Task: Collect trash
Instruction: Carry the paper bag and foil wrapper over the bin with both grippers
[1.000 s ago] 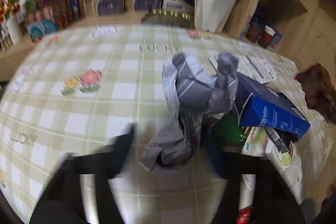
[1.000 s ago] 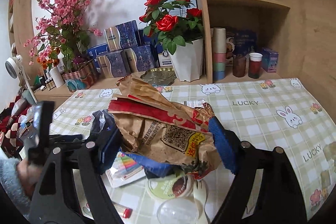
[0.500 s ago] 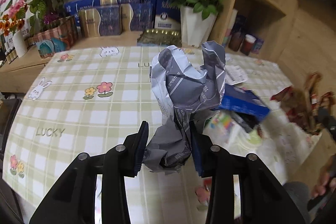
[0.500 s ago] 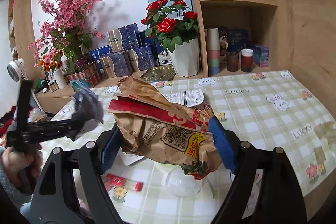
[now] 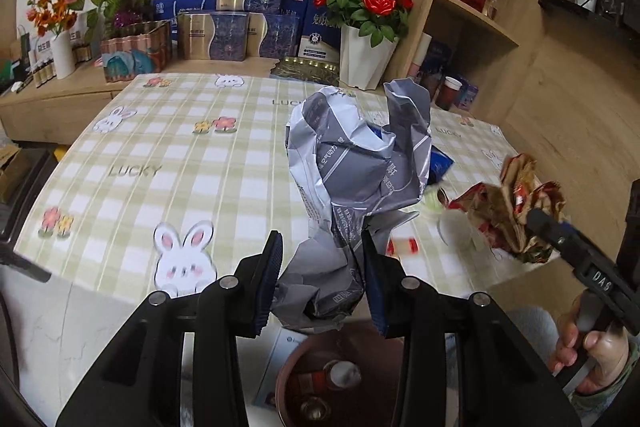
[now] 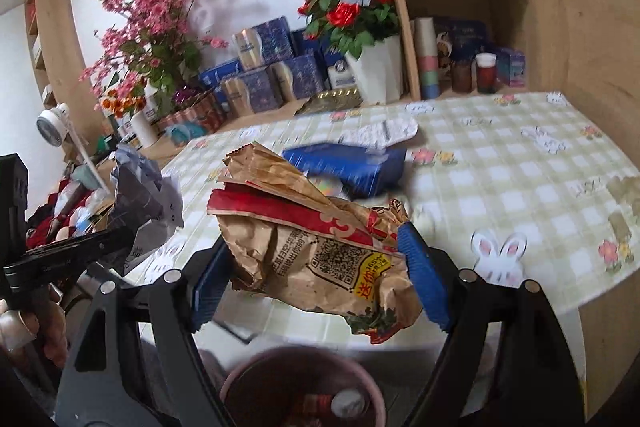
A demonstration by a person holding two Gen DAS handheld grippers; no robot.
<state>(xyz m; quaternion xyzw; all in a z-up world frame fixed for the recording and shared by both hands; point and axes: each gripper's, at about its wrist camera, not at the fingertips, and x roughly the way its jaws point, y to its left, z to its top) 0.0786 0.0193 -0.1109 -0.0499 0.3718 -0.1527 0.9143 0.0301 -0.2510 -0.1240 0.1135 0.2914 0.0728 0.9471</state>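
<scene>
My left gripper (image 5: 322,277) is shut on a crumpled grey foil bag (image 5: 356,179) and holds it in the air over the near table edge. A round reddish-brown trash bin (image 5: 340,379) stands below it on the floor, with a bottle inside. My right gripper (image 6: 320,275) is shut on a crumpled brown and red paper bag (image 6: 312,247), above the same bin (image 6: 304,387). The paper bag also shows in the left wrist view (image 5: 512,203), and the grey bag shows in the right wrist view (image 6: 146,203).
A checked tablecloth (image 5: 160,155) covers the table. On it lie a blue box (image 6: 344,167), a printed leaflet (image 6: 384,131) and small wrappers (image 5: 404,247). A white pot of red roses (image 5: 366,59) and gift boxes (image 5: 232,27) stand behind, beside wooden shelves (image 6: 464,27).
Both grippers have pulled back from the table with their bags and now hang past its near edge, over the bin, which has come into view.
</scene>
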